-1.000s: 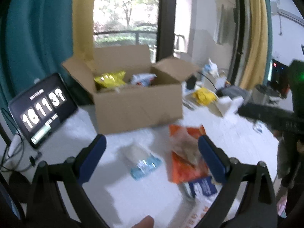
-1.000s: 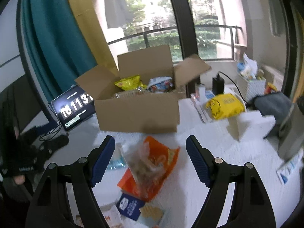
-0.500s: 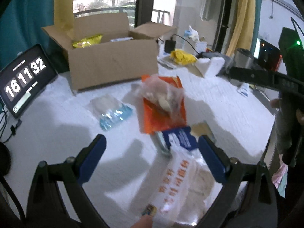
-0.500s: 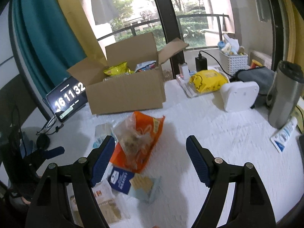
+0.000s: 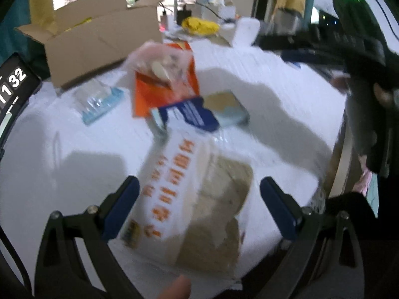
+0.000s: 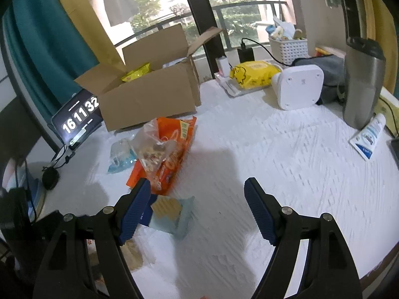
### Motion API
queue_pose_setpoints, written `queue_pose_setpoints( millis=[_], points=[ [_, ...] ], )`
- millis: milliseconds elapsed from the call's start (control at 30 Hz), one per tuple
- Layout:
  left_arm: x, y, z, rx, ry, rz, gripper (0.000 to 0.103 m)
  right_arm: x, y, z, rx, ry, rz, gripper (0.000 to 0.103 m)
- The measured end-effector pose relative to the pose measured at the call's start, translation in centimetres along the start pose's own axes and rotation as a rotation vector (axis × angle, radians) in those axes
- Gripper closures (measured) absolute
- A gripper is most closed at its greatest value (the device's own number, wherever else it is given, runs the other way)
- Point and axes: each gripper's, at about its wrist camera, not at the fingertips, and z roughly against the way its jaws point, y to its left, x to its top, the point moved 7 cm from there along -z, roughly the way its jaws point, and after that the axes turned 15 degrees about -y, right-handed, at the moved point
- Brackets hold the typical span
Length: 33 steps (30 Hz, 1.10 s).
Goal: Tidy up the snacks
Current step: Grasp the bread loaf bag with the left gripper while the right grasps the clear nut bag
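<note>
My left gripper (image 5: 198,204) is open, with its jaws on either side of a white snack bag with orange print (image 5: 192,194) that lies on the white table. Beyond it lie a blue and pale cracker pack (image 5: 199,114), an orange bag (image 5: 159,92) with a clear bag of snacks (image 5: 162,62) on top, and a clear blue-edged pack (image 5: 99,102). My right gripper (image 6: 197,204) is open and empty above the table, with the cracker pack (image 6: 172,211) just by its left finger. The open cardboard box (image 6: 149,92) holds yellow packets (image 6: 136,73).
A tablet clock (image 6: 77,122) leans left of the box. At the back right stand a yellow pouch (image 6: 254,74), a white device (image 6: 299,87), a white basket (image 6: 289,47) and a steel tumbler (image 6: 361,82). A tube (image 6: 369,137) lies near the right edge.
Both grippers have pulled back from the box toward the table's near side. The left one has dropped low, so the white snack bag now sits between its open jaws.
</note>
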Motion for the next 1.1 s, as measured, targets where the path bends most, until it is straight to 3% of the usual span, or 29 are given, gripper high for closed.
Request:
queue_pose_setpoints(
  millis=[200, 333, 433, 700, 1100],
  points=[
    [-1.6, -0.4, -1.3, 0.038, 0.051, -0.059, 0.005, -0.9, 0.1, -0.5, 0.011, 0.025, -0.006, 0.023],
    [-1.9, 1.2, -1.3, 0.042, 0.036, 0.008, 0.006, -1.9, 0.5, -1.3, 0.027, 0.057, -0.001, 0.023],
    [-1.8, 2.6, -0.8, 0.044, 0.015, 0.059, 0.015, -2.5, 0.8, -2.0, 0.038, 0.08, 0.003, 0.023],
    [-1.7, 7.0, 0.4, 0.07, -0.018, 0.18, 0.025, -2.8, 2.7, -4.4, 0.071, 0.117, 0.044, 0.023],
    [-0.2, 11.8, 1.4, 0.117, -0.073, 0.273, 0.026, 1.1, 7.2, -8.8, 0.111, 0.078, 0.166, 0.023]
  ],
)
